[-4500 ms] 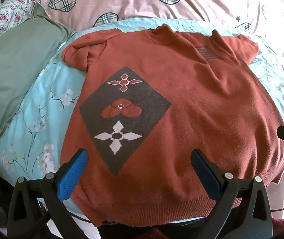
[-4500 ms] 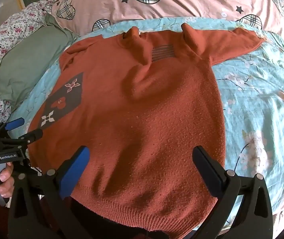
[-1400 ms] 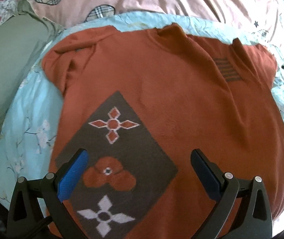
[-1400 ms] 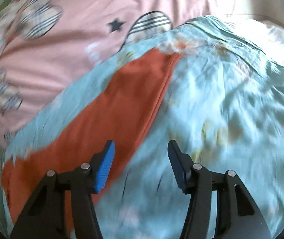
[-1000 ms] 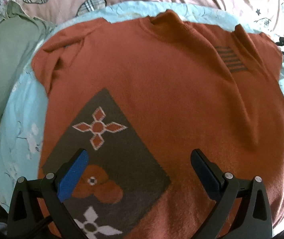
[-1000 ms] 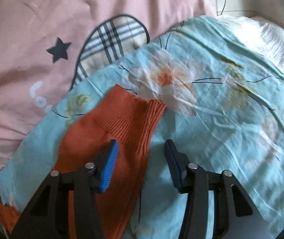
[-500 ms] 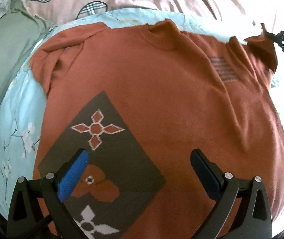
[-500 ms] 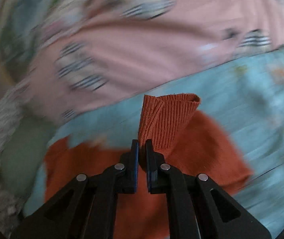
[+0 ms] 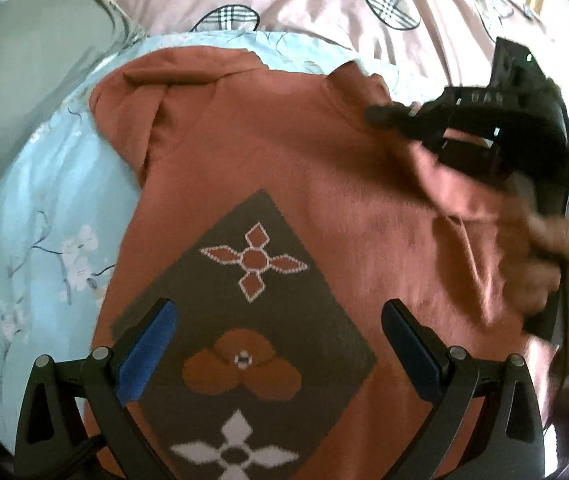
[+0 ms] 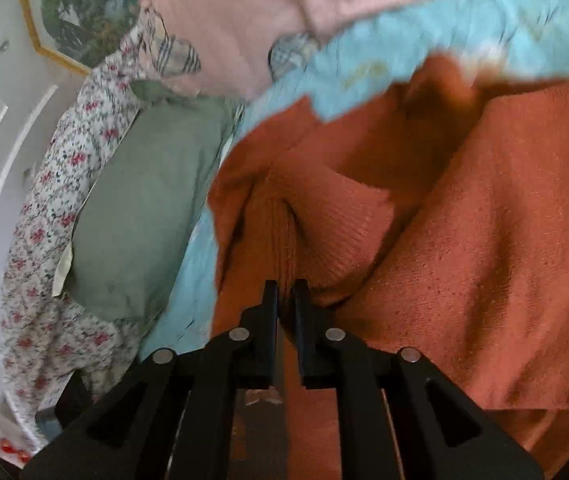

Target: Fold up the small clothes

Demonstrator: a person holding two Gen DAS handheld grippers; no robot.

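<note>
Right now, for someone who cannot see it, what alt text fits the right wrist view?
The right gripper has its fingers pinched on the ribbed sleeve cuff of a rust-orange sweater, the grip just loosening. The sweater lies on a pale blue floral sheet, with a green pillow at left.

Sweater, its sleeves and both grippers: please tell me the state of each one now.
Sweater: front up on the blue sheet, body unfolded.
Right sleeve: lifted, drawn over the body, ribbed cuff pinched.
Left sleeve: lying out flat, not folded.
Right gripper: closed on the cuff, jaws starting to open.
Left gripper: open, over the diamond pattern, holding nothing.
</note>
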